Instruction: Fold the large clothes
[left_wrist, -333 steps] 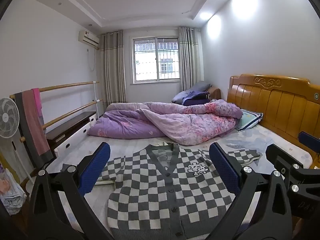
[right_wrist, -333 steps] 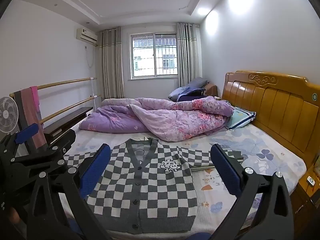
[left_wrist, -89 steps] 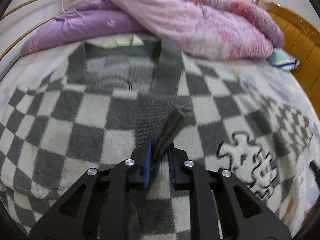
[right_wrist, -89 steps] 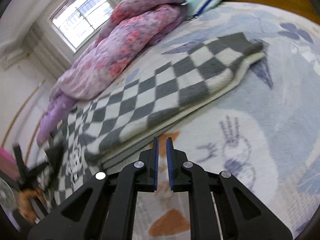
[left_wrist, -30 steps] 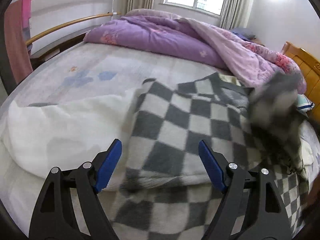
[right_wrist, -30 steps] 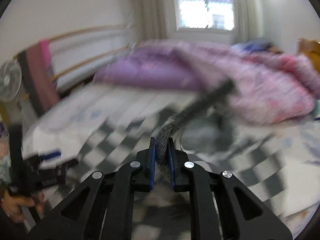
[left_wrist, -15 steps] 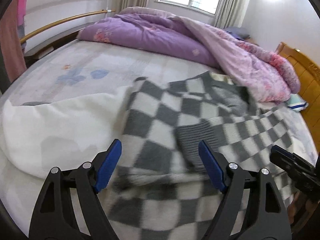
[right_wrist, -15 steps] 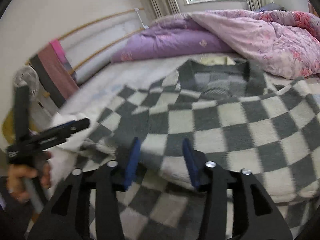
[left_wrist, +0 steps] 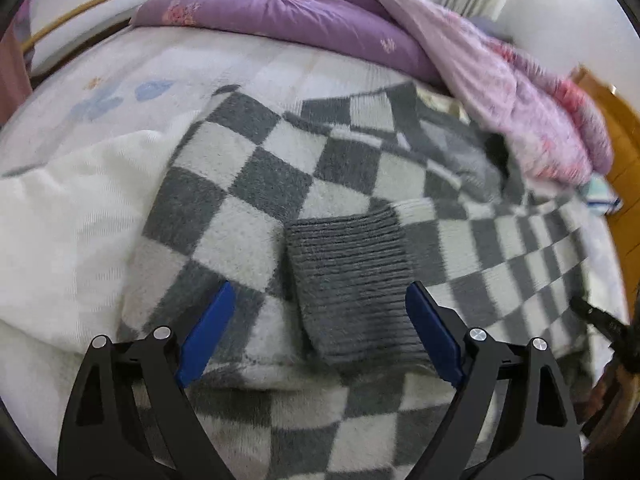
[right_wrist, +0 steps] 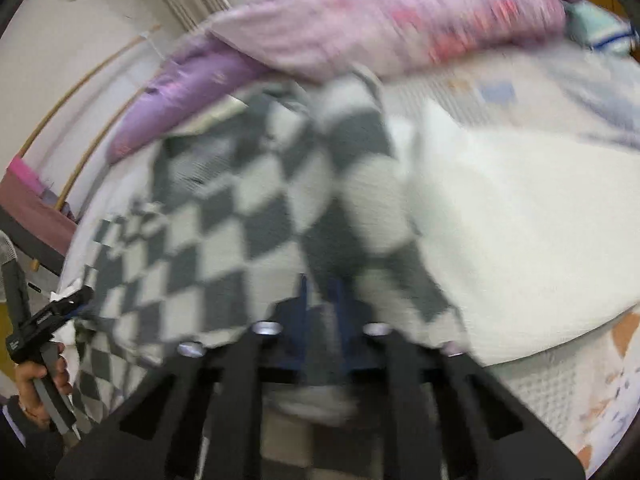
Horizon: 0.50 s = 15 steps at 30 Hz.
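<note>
A grey and white checked cardigan (left_wrist: 256, 184) lies on the bed with both sleeves folded across its body. A ribbed grey cuff (left_wrist: 352, 276) lies on top, right in front of my left gripper (left_wrist: 320, 332), which is open and empty just above it. In the blurred right wrist view the cardigan (right_wrist: 224, 216) fills the middle. My right gripper (right_wrist: 320, 292) has its blue pads nearly together at the cardigan's right edge; whether cloth is between them is too blurred to tell. The left gripper's handle (right_wrist: 44, 328) shows at the far left.
A white blanket (left_wrist: 68, 216) covers the bed on both sides of the cardigan (right_wrist: 520, 216). A bunched purple and pink quilt (left_wrist: 360, 28) lies at the far side. A wooden headboard (left_wrist: 624, 152) is on the right. Wooden rails (right_wrist: 84, 80) run along the left wall.
My right gripper let go of the sleeve cuff over the cardigan, swung to its right edge and closed from open. My left gripper moved closer to the cuff and stayed open.
</note>
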Each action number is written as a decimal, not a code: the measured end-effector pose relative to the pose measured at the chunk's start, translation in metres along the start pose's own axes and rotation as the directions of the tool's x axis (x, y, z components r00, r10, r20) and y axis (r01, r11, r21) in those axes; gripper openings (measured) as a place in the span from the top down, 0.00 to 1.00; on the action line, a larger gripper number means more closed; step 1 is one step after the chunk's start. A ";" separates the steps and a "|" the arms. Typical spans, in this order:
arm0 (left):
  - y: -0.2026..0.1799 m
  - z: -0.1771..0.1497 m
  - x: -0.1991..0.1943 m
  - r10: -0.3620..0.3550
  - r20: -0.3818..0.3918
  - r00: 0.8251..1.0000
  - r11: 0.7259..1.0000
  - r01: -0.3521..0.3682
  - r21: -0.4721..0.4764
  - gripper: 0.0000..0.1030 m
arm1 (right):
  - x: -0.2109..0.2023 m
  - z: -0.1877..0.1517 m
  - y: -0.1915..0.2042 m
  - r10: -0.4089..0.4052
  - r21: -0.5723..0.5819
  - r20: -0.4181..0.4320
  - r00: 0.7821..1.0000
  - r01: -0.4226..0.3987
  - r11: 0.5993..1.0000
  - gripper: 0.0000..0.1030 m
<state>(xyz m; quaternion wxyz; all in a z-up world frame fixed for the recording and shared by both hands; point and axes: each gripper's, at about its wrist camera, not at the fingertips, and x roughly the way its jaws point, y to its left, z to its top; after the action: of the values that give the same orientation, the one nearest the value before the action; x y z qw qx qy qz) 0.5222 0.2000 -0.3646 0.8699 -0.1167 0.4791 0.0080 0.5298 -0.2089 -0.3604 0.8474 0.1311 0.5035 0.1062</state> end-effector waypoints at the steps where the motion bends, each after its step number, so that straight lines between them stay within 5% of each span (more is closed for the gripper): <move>1: -0.003 -0.001 0.004 0.016 -0.005 1.000 1.000 -0.016 0.017 0.15 | 0.004 -0.002 -0.002 -0.012 0.002 -0.011 1.000 0.012 1.000 1.00; 5: -0.004 -0.001 0.011 0.025 -0.017 1.000 0.999 -0.025 0.045 0.15 | 0.003 0.004 0.013 -0.041 -0.018 -0.039 0.998 0.041 0.999 0.96; 9: 0.001 0.015 -0.013 -0.095 0.019 0.995 0.994 0.094 0.054 0.15 | -0.023 0.024 0.021 0.044 -0.042 0.038 0.998 -0.042 0.998 0.90; 10: 0.005 0.023 -0.020 -0.102 0.042 0.994 0.993 0.099 0.057 0.15 | -0.027 0.036 0.020 0.044 -0.024 0.066 0.997 -0.043 0.999 0.80; 11: 0.009 0.032 -0.025 -0.099 0.065 0.993 0.994 0.095 0.059 0.15 | -0.028 0.045 0.019 0.036 -0.008 0.076 0.996 -0.036 0.999 0.60; 13: 0.020 0.052 -0.030 -0.078 0.086 0.993 0.996 0.074 0.050 0.15 | -0.024 0.066 0.014 -0.005 0.019 0.103 0.995 0.004 1.000 0.47; 15: 0.037 0.073 -0.025 -0.054 0.078 0.995 0.999 0.053 0.005 0.15 | -0.016 0.082 0.004 -0.024 0.070 0.099 0.995 0.017 0.997 0.47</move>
<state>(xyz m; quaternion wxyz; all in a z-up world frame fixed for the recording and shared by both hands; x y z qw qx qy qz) 0.5647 0.2534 -0.3137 0.8882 -0.1277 0.4413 -0.0115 0.5947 -0.2193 -0.3081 0.8675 0.1605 0.4652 0.0733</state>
